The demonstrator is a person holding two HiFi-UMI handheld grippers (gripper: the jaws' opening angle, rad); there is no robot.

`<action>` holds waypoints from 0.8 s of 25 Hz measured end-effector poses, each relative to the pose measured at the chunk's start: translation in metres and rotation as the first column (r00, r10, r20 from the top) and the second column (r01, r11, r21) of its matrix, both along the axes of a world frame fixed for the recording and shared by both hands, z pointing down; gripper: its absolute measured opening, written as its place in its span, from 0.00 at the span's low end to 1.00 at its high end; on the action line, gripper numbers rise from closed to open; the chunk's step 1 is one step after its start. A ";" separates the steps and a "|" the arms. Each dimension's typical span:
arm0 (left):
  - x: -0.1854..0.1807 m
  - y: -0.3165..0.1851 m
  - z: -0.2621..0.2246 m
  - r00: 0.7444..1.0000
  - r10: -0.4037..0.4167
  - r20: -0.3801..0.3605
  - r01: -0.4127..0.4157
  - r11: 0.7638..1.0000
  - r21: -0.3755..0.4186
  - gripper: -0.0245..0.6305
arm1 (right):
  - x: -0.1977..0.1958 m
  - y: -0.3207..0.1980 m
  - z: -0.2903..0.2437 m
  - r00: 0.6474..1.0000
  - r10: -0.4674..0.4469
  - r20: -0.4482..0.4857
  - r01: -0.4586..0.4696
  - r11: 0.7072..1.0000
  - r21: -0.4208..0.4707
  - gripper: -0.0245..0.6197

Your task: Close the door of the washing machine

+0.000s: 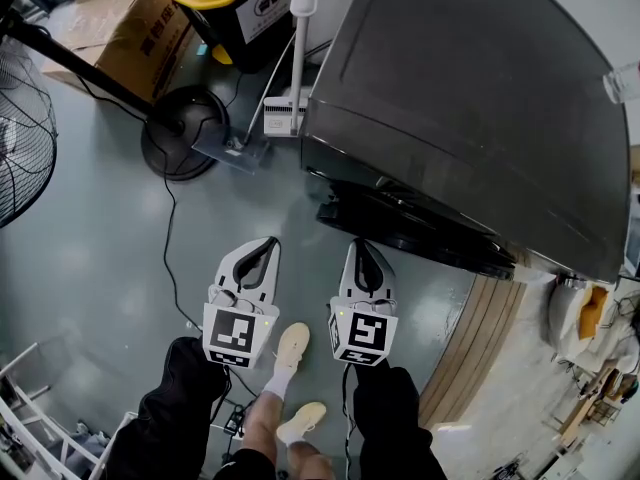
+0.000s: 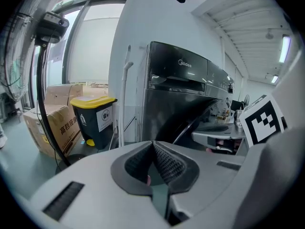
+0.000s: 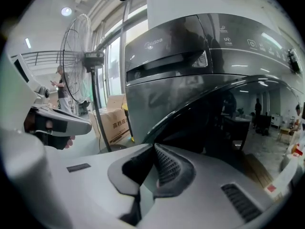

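The dark grey washing machine [image 1: 470, 88] fills the upper right of the head view. Its round door [image 1: 410, 230] stands open, swung out from the front low down. My right gripper [image 1: 358, 244] is shut with nothing in it, its tip close to the door's near edge. My left gripper [image 1: 269, 243] hovers beside it to the left, over the floor, also shut and empty. In the right gripper view the door's curved dark rim [image 3: 209, 97] rises just beyond the closed jaws [image 3: 155, 149]. In the left gripper view the door [image 2: 190, 123] lies ahead to the right of the jaws [image 2: 153, 144].
A standing fan's round base [image 1: 183, 131] and cable lie on the floor to the left, and its head [image 3: 76, 56] shows in the right gripper view. A yellow-lidded bin [image 1: 235, 3] and cardboard boxes [image 1: 130, 38] stand behind. A white pole tool [image 1: 285, 108] leans beside the machine. Wooden flooring [image 1: 480, 338] lies at right.
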State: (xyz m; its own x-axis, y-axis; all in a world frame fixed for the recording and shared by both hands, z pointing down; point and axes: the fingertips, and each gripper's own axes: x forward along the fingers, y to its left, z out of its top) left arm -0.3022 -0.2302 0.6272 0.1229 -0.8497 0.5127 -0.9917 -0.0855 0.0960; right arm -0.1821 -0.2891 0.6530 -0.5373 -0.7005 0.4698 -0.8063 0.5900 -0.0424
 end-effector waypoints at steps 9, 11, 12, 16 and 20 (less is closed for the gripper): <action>0.000 0.000 0.001 1.000 -0.005 0.002 0.005 1.000 0.000 0.07 | -0.002 -0.005 0.004 1.000 0.013 -0.022 -0.014 1.000 -0.010 0.06; -0.001 0.001 -0.001 1.000 -0.007 0.003 0.007 1.000 0.000 0.07 | -0.002 -0.006 0.003 1.000 0.017 -0.021 -0.018 1.000 -0.015 0.06; -0.001 0.002 -0.002 1.000 -0.009 0.004 0.009 1.000 0.000 0.07 | -0.002 -0.006 0.002 1.000 0.017 -0.022 -0.018 1.000 -0.015 0.06; -0.003 0.006 -0.001 1.000 -0.015 0.005 0.015 1.000 -0.001 0.07 | -0.002 -0.005 0.003 1.000 0.011 -0.028 -0.011 1.000 -0.006 0.06; -0.001 0.010 -0.001 1.000 -0.015 0.007 0.015 1.000 0.001 0.07 | -0.001 -0.003 0.001 1.000 0.015 -0.028 -0.014 1.000 0.010 0.06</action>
State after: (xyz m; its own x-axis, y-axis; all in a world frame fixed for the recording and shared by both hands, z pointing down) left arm -0.3032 -0.2198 0.6262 0.1062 -0.8521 0.5125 -0.9936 -0.0706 0.0885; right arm -0.1828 -0.2923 0.6543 -0.5139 -0.7126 0.4777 -0.8155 0.5786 -0.0142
